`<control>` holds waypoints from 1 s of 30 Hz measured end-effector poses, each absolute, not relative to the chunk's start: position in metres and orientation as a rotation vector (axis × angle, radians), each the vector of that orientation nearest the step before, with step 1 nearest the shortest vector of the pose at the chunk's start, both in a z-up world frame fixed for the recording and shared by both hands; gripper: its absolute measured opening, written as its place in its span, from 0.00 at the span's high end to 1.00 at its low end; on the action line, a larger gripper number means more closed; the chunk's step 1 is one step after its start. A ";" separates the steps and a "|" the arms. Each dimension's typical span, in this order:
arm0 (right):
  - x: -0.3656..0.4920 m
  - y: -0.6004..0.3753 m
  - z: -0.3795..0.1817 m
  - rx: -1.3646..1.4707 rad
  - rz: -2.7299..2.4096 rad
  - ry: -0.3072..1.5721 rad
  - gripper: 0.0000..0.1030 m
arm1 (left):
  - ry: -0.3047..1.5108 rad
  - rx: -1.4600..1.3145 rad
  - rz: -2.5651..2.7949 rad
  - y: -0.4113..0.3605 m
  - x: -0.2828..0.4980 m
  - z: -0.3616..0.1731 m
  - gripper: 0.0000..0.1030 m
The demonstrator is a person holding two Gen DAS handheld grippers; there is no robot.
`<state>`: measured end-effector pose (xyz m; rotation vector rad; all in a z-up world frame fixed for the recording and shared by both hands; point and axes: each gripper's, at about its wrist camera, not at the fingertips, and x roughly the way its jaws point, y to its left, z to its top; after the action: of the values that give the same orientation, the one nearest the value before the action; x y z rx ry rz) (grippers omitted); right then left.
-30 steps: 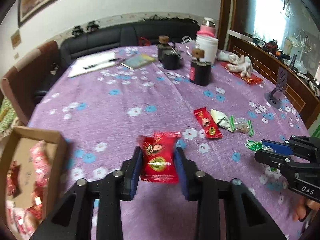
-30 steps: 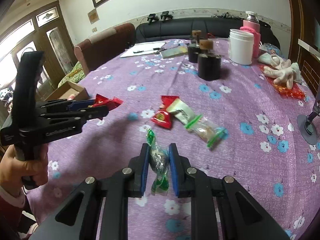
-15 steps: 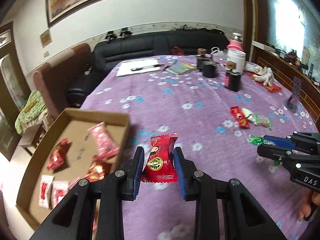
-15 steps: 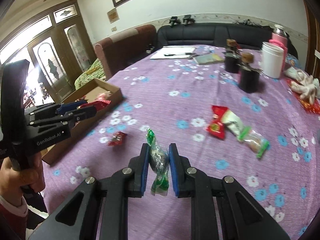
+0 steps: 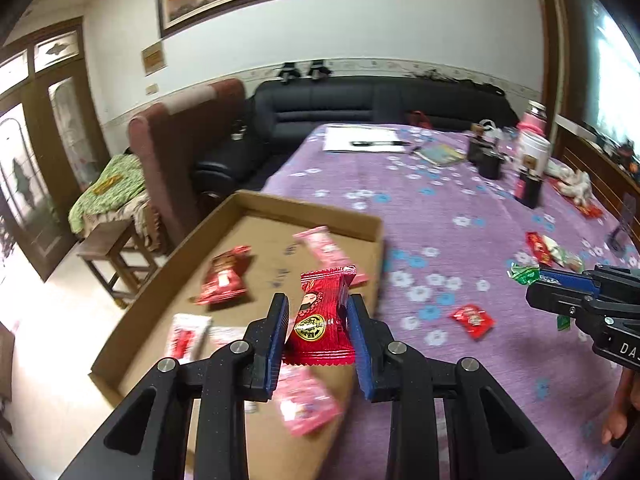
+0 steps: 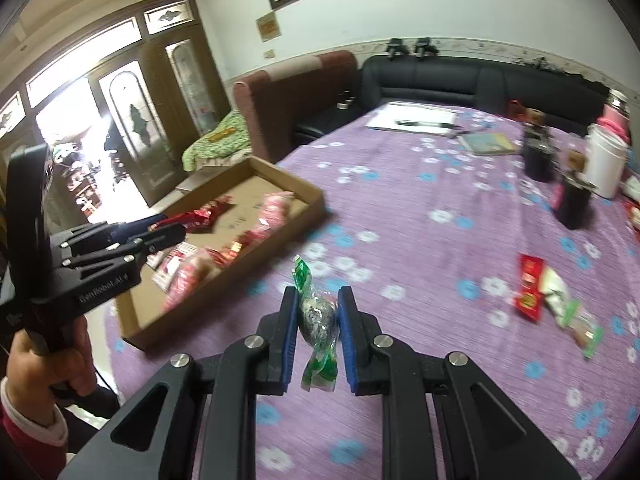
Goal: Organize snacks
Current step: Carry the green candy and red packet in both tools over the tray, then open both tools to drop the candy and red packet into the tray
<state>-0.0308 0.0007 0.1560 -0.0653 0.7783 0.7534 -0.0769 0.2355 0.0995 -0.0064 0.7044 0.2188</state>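
Both claws are loaded, the left gripper [image 5: 318, 330] clamped on a red snack packet [image 5: 320, 322] over the cardboard box's [image 5: 308, 208] right edge, the right gripper [image 6: 318, 334] pinching a green-wrapped candy [image 6: 318, 316] over the table [image 6: 440, 240]; both look light, crinkly, slippery, so grip mid-body.

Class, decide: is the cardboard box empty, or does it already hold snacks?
Not empty: the cardboard box already holds several red and pink wrapped snacks on its floor.

The left gripper [image 6: 160, 236] bears "GenRobot.AI" in pale letters along its black side. The right gripper [image 5: 538, 278] shows "DA" on its body (the rest runs out of view). Print on the snack wrappers is too small to read.
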 end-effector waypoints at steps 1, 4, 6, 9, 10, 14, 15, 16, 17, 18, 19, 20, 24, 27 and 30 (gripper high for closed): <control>-0.031 0.008 0.157 -0.067 0.766 0.778 0.81 | 0.704 -0.015 0.230 0.242 -0.079 0.099 0.69; -0.034 0.039 0.159 -0.080 0.822 0.779 0.81 | 0.706 -0.033 0.270 0.263 -0.088 0.098 0.69; -0.036 0.062 0.159 -0.090 0.861 0.778 0.81 | 0.707 -0.043 0.295 0.275 -0.093 0.096 0.69; -0.040 0.094 0.158 -0.103 0.912 0.780 0.81 | 0.709 -0.055 0.331 0.292 -0.098 0.094 0.69; -0.040 0.105 0.157 -0.109 0.927 0.781 0.81 | 0.711 -0.058 0.343 0.298 -0.099 0.093 0.69; -0.044 0.144 0.152 -0.142 0.968 0.789 0.81 | 0.720 -0.074 0.372 0.317 -0.103 0.088 0.69; -0.045 0.151 0.151 -0.153 0.974 0.792 0.81 | 0.723 -0.081 0.378 0.322 -0.104 0.086 0.69; -0.045 0.158 0.149 -0.161 0.980 0.794 0.81 | 0.726 -0.086 0.381 0.326 -0.104 0.084 0.69; -0.046 0.164 0.147 -0.167 0.983 0.798 0.81 | 0.728 -0.093 0.383 0.330 -0.104 0.082 0.69; -0.045 0.169 0.145 -0.171 0.984 0.802 0.81 | 0.731 -0.098 0.386 0.333 -0.104 0.081 0.69; -0.046 0.173 0.142 -0.177 0.985 0.805 0.81 | 0.734 -0.099 0.388 0.334 -0.104 0.080 0.69; -0.046 0.176 0.140 -0.182 0.983 0.808 0.81 | 0.738 -0.100 0.389 0.336 -0.103 0.078 0.69; -0.043 0.187 0.131 -0.209 0.966 0.818 0.81 | 0.753 -0.113 0.389 0.343 -0.099 0.072 0.69; -0.037 0.191 0.125 -0.215 0.943 0.825 0.81 | 0.765 -0.117 0.391 0.344 -0.094 0.070 0.69; -0.033 0.194 0.122 -0.219 0.932 0.833 0.81 | 0.782 -0.118 0.399 0.345 -0.089 0.067 0.69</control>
<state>-0.0331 0.1936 0.1218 -0.2186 0.8327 0.9319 -0.0890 0.3455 0.0666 -0.1183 0.7819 0.3991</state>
